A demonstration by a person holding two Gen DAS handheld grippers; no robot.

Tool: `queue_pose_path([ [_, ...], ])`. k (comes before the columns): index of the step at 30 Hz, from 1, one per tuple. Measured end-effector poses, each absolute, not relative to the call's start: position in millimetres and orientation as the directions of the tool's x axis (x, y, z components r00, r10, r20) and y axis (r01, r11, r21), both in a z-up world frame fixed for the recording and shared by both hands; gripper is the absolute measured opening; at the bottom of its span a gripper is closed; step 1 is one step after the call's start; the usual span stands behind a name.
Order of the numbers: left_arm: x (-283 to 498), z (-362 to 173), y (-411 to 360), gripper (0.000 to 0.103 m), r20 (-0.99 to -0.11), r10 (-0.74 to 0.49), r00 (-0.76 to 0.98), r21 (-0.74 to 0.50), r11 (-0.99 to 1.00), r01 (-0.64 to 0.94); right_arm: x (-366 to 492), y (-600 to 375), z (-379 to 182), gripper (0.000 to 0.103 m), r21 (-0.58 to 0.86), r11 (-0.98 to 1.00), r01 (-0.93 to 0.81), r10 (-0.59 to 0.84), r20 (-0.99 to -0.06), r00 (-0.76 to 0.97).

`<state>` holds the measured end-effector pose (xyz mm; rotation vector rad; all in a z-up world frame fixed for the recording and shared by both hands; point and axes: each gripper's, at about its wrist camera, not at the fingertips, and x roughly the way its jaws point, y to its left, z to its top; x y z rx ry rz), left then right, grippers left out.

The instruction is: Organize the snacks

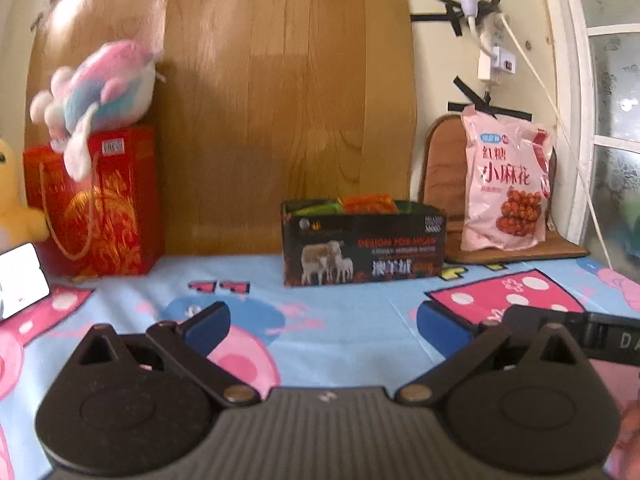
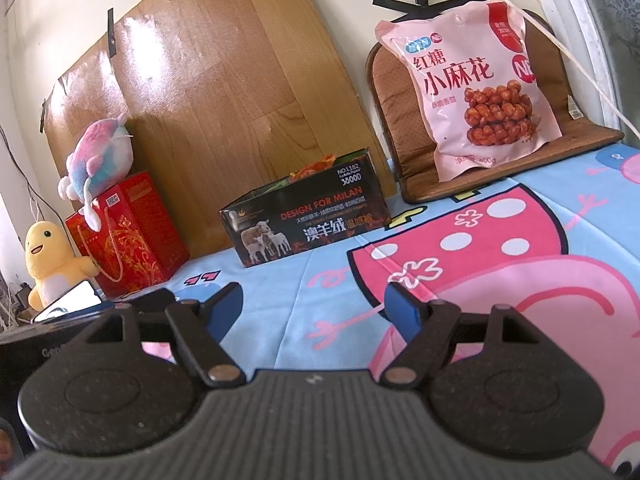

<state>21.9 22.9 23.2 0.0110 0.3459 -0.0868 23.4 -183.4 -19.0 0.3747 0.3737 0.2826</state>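
Note:
A black cardboard box (image 1: 362,248) with sheep printed on it stands at the back of the table; orange and green snack packets (image 1: 366,202) poke out of its open top. It also shows in the right wrist view (image 2: 308,220). A large pink snack bag (image 1: 506,178) leans upright on a brown cushion at the back right, also in the right wrist view (image 2: 474,92). My left gripper (image 1: 320,322) is open and empty, low over the tablecloth, well short of the box. My right gripper (image 2: 314,308) is open and empty, also in front of the box.
A red gift bag (image 1: 96,204) with a plush toy (image 1: 100,92) on top stands at the back left, next to a yellow plush (image 2: 50,260) and a phone (image 1: 20,280). A wooden board (image 1: 280,100) leans on the wall. The cartoon tablecloth (image 1: 340,312) covers the table.

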Motion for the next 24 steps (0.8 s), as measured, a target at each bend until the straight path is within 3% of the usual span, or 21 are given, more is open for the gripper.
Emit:
queue_pose_path([
  [3, 16, 21, 22, 0.103, -0.296, -0.061, 0.953, 0.018, 0.997, 0.07, 23, -183, -19, 0.08, 0.412, 0.89, -0.192, 0.332, -0.298, 0.895],
  [6, 17, 24, 24, 0.103, -0.293, -0.133, 0.947, -0.007, 0.991, 0.137, 23, -183, -18, 0.08, 0.414, 0.89, -0.19, 0.329, -0.298, 0.896],
  [16, 34, 17, 26, 0.103, -0.431, -0.053, 0.901, 0.021, 0.997, 0.069, 22, -184, -19, 0.08, 0.424, 0.887, -0.182, 0.325, -0.295, 0.898],
  [24, 34, 16, 31, 0.103, -0.441, -0.043, 0.897, 0.007, 0.999, 0.051, 22, -184, -18, 0.08, 0.423, 0.888, -0.183, 0.326, -0.295, 0.898],
])
